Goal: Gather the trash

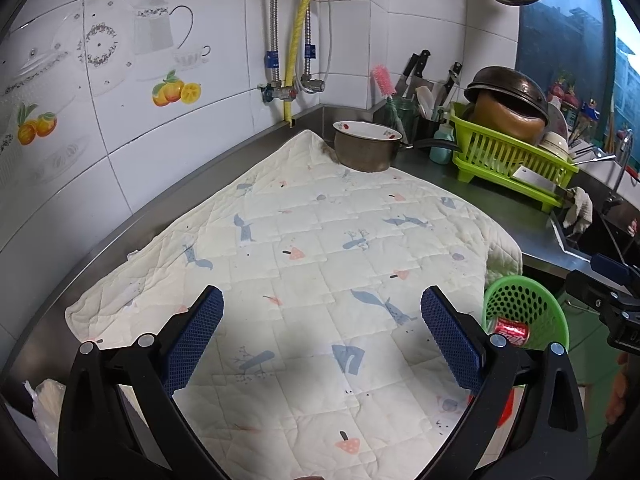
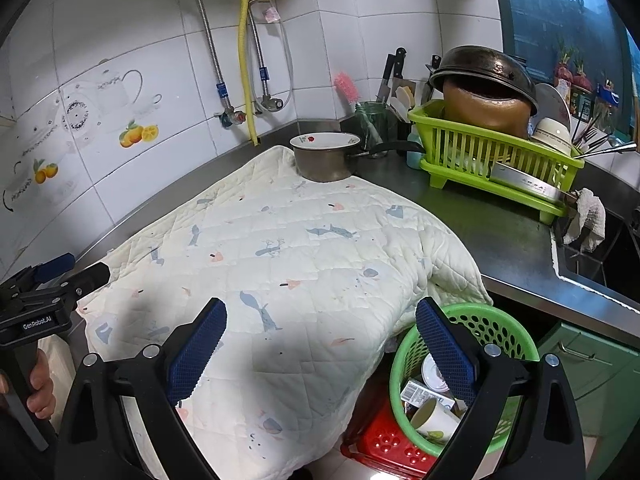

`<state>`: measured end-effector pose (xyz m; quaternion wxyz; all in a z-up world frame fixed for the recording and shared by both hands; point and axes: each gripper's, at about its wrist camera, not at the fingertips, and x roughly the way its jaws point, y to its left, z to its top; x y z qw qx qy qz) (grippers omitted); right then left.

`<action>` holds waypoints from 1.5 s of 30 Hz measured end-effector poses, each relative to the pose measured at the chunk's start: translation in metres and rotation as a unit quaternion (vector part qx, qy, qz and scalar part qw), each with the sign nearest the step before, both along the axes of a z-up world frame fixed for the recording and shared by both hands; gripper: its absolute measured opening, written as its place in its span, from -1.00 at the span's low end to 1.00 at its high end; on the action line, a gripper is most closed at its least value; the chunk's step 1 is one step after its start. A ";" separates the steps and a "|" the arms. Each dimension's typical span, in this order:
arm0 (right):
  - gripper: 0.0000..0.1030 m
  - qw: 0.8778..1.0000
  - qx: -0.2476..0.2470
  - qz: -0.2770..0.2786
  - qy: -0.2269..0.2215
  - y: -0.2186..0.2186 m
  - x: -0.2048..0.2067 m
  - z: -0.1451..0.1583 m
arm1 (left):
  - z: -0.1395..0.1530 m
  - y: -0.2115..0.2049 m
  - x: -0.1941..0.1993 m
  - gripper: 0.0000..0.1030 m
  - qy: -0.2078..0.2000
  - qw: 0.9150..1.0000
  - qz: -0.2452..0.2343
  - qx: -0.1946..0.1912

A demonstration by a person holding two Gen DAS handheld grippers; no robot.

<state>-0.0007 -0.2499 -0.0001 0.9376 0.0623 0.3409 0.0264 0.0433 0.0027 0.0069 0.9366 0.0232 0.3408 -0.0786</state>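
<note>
A green perforated basket (image 2: 500, 324) stands below the counter's front right corner, on a red stool (image 2: 384, 446). It holds a paper cup (image 2: 434, 420), a small carton (image 2: 416, 392) and a round lid (image 2: 430, 370). In the left wrist view the basket (image 1: 532, 300) shows a red soda can (image 1: 512, 330). My left gripper (image 1: 322, 320) is open and empty above the quilted cloth (image 1: 320, 260). My right gripper (image 2: 320, 334) is open and empty, its right finger over the basket. The left gripper also shows at the left edge of the right wrist view (image 2: 60, 276).
The cloth (image 2: 280, 248) covers most of the steel counter (image 2: 460, 208). A metal pot with a bowl on it (image 2: 326, 160) stands at the back. A green dish rack (image 2: 496, 160) with pans stands right. A sink (image 2: 600, 248) with a rag lies far right.
</note>
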 end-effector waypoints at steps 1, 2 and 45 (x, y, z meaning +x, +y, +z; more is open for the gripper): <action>0.79 1.000 -0.001 0.000 0.000 0.000 0.000 0.000 | 0.001 -0.001 -0.001 0.90 0.000 1.000 0.001 0.000; 0.79 1.000 -0.001 0.000 -0.001 0.000 0.000 0.001 | 0.000 0.000 -0.001 0.90 0.000 1.000 0.000 0.000; 0.82 0.997 -0.029 -0.021 -0.073 0.005 -0.034 0.020 | 0.033 -0.020 -0.035 0.90 -0.088 0.996 0.009 0.002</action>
